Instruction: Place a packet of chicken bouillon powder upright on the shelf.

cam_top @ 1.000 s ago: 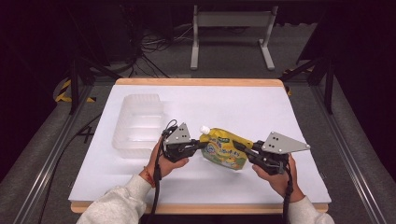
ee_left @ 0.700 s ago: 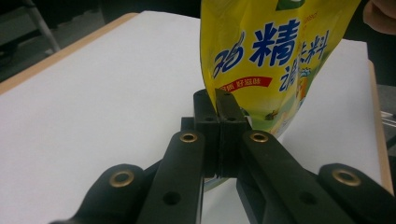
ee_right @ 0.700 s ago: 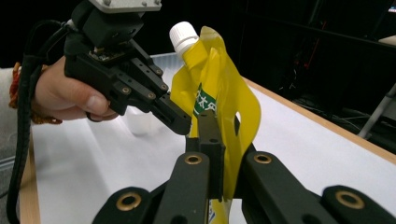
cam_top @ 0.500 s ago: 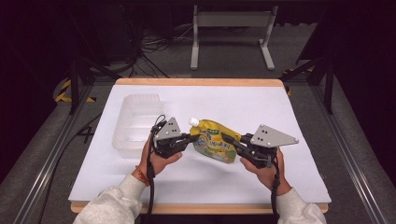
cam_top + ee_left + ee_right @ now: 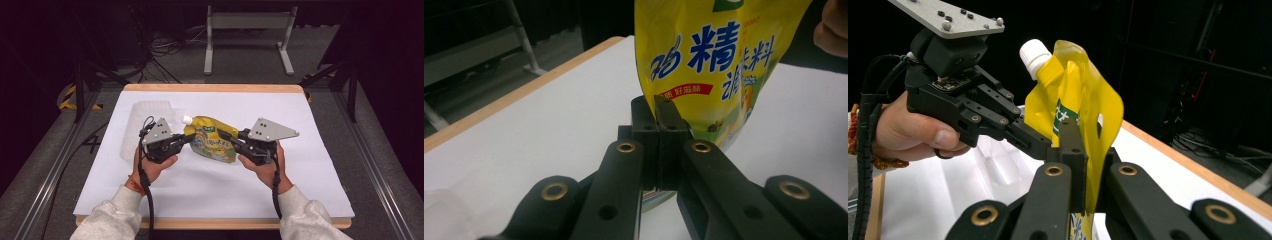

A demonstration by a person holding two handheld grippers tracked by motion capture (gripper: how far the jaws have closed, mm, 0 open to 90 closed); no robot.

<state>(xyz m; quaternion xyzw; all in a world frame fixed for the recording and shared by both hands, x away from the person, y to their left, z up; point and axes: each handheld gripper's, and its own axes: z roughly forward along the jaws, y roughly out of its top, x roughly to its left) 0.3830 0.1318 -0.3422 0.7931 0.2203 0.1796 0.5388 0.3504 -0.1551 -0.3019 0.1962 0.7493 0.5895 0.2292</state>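
A yellow spouted pouch [image 5: 212, 142] with a white cap [image 5: 186, 119] hangs above the white table cover, held from both sides. My left gripper [image 5: 186, 141] is shut on the pouch's left edge, and its jaws pinch the printed film of the pouch [image 5: 704, 60] in the left gripper view. My right gripper [image 5: 226, 138] is shut on the right edge; the right gripper view has the pouch [image 5: 1083, 107] folded between its jaws with the cap [image 5: 1035, 56] pointing up. The left gripper [image 5: 1035, 145] reaches in there from the left.
A clear plastic tray [image 5: 140, 125] lies on the white cover [image 5: 300, 165] at the left, just behind my left hand. The wooden table edge [image 5: 210, 88] runs along the back, with a metal stand [image 5: 247, 35] and cables on the floor beyond.
Both grippers have carried the pouch leftward and up off the table, toward the tray. The pouch has risen from lying flat to hanging with its cap uppermost.
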